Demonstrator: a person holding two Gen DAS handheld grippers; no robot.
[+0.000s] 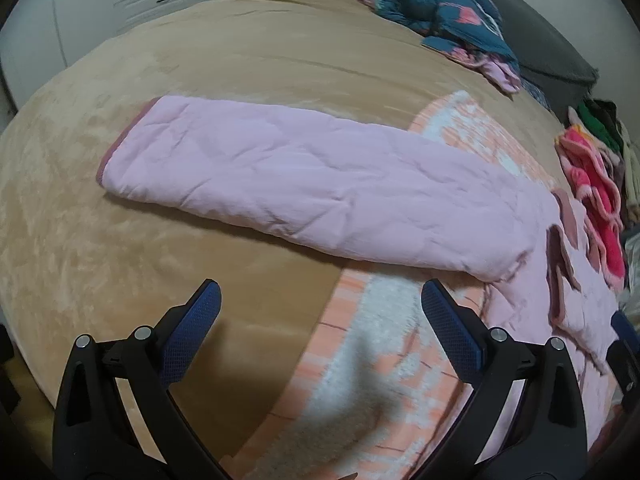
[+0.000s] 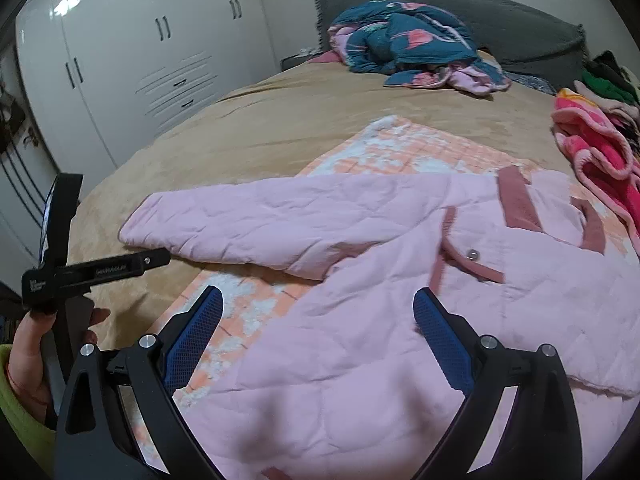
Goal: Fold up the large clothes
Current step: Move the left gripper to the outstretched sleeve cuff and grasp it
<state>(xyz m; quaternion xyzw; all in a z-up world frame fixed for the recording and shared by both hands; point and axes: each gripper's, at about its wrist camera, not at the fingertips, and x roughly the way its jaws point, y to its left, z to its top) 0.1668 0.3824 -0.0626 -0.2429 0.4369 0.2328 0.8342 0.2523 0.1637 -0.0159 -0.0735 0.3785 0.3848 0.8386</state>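
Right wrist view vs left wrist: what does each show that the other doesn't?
Only the right wrist view shows the jacket's front with its snap button, the wardrobe doors, and the person's left hand on the other gripper's handle. Only the left wrist view shows the sleeve's cuff end up close, and the left gripper, open. Both show the pink sleeve stretched across the tan bedspread, the peach mat and the teal garment pile. The right gripper is open.
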